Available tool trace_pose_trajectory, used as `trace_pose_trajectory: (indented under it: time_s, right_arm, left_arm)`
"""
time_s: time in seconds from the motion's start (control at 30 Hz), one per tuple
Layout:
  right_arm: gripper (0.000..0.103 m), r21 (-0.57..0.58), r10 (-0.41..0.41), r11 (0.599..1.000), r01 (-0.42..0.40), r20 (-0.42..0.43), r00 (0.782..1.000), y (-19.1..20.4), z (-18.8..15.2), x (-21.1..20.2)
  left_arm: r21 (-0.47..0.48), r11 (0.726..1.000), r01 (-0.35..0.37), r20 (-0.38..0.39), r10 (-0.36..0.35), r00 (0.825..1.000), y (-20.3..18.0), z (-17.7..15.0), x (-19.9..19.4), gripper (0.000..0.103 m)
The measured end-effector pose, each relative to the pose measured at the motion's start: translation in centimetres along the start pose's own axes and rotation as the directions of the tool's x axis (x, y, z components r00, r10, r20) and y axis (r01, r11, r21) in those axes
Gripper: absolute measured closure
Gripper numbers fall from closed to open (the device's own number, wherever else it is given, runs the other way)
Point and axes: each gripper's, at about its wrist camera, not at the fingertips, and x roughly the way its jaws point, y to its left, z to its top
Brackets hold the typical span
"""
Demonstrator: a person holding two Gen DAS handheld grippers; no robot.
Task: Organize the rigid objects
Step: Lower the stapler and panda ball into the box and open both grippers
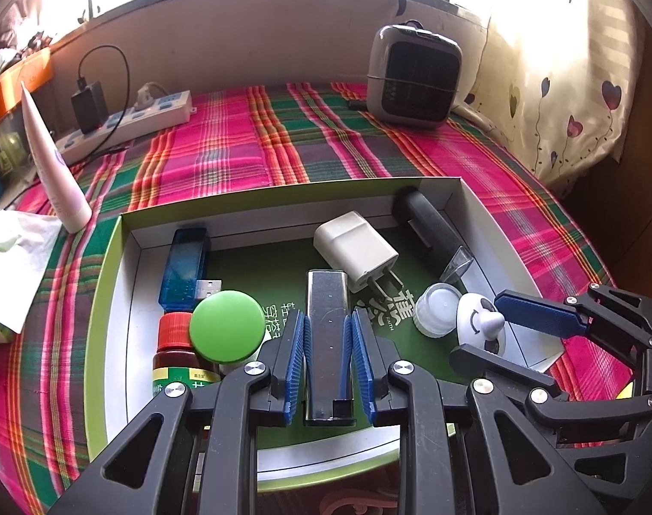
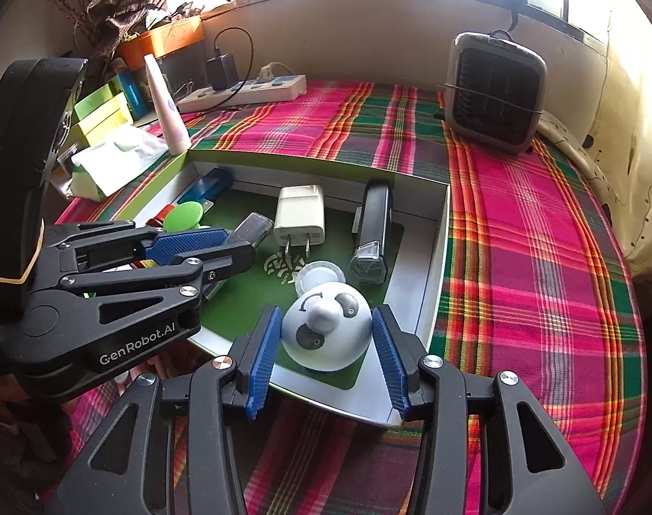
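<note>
The shallow green-rimmed box [image 1: 111, 266] sits on the plaid cloth [image 1: 223, 150] and holds all the sorted items. At its centre lies a silver metal case [image 1: 328, 334], lengthwise between the blue pads of the left gripper [image 1: 328, 339]; the jaws stand narrowly apart, close against both sides of the case, and contact on either side cannot be confirmed. At 3 o'clock from the case, near the box's right wall, sits the white panda-faced dome [image 2: 326, 328], flanked by the right gripper [image 2: 326, 356], whose jaws stand wide with a visible gap on each side of the dome, holding nothing. Just beyond the dome at 12 o'clock lies a small clear round lid [image 2: 321, 277]. A white wall charger [image 1: 355, 251] rests at 12 o'clock from the case, prongs toward the camera, and a black cylindrical device [image 1: 431, 231] lies at 1 o'clock along the right wall. At 9 o'clock from the case is a green round cap [image 1: 227, 326], touching a red-capped brown bottle [image 1: 176, 352], with a blue USB stick [image 1: 184, 266] at 10 o'clock. Outside the box, 1 pink tube [image 1: 51, 159] stands at 10 o'clock, a white power strip [image 1: 128, 122] lies at 11 o'clock, and a grey fan heater [image 1: 414, 75] stands at 1 o'clock.
</note>
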Motion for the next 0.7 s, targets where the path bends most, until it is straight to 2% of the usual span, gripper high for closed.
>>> trace_pose_trajectory:
  time_s: [0.7]
  right_arm:
    - [0.058, 0.024, 0.011, 1.0, -0.011, -0.001, 1.0, -0.02, -0.02, 0.05]
  left_arm:
    - [-0.008, 1.0, 0.009, -0.011, -0.009, 1.0, 0.08, -0.04, 0.38, 0.081]
